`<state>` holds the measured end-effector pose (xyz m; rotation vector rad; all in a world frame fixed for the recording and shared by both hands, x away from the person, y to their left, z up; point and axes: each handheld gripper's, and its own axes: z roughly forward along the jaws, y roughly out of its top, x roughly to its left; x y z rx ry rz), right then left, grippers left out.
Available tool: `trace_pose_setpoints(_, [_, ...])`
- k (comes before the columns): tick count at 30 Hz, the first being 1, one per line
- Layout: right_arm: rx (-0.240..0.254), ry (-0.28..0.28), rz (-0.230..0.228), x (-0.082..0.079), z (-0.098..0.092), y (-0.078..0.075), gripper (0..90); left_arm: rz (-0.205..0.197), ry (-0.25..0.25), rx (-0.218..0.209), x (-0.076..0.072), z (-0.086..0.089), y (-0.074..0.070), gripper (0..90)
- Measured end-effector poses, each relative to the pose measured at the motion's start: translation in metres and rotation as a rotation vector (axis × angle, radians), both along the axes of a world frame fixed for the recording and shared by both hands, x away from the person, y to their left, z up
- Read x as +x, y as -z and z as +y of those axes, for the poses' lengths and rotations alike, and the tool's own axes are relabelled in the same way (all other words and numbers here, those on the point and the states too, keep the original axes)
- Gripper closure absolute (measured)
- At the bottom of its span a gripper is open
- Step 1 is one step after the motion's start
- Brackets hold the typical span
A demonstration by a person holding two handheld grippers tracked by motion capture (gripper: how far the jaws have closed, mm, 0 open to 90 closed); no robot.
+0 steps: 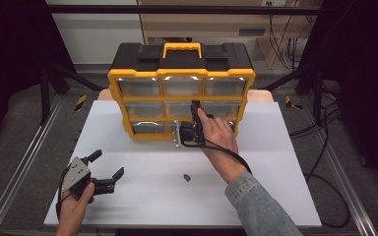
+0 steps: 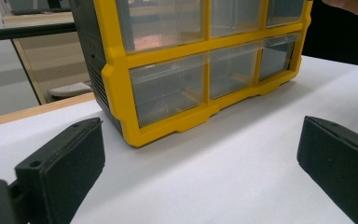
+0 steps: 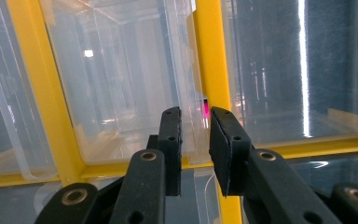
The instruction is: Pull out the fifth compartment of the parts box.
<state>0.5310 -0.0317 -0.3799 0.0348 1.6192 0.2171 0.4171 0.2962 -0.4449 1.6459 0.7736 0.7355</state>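
high view: left claw (image 1: 107, 166) gaping, empty, on desk (image 1: 275, 147); right claw (image 1: 195, 109) at organizer (image 1: 182, 93) middle drawer | left gripper view: drawers closed | right gripper view: jaws nearly together on drawer edge (image 3: 193, 126); pull-out pending

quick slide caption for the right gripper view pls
Right gripper closed on the edge of a clear drawer beside a yellow divider of the parts organizer.
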Motion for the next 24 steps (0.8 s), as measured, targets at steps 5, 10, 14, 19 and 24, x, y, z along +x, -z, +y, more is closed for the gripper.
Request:
trace_pose_setpoints(5, [-0.030,0.015,-0.022,-0.0001,0.0014,0.0030,75.9,0.000,0.001,-0.002,-0.0001,0.0002,-0.0001,0.7])
trace_pose_setpoints(10, [-0.036,0.017,-0.031,-0.0003,0.0020,0.0028,76.8,-0.001,0.001,0.002,-0.0003,-0.0002,-0.0002,0.7])
trace_pose_setpoints(14, [-0.030,0.016,-0.020,-0.0023,0.0016,0.0011,78.3,-0.001,0.002,0.002,-0.0002,-0.0001,-0.0003,0.6])
trace_pose_setpoints(19, [-0.031,0.009,-0.017,-0.0044,0.0012,0.0001,78.1,-0.003,-0.001,-0.002,-0.0003,0.0002,-0.0003,0.6])
trace_pose_setpoints(24, [-0.029,0.008,-0.011,-0.0100,0.0013,-0.0007,77.8,-0.004,-0.003,-0.004,-0.0002,0.0003,-0.0005,0.6])
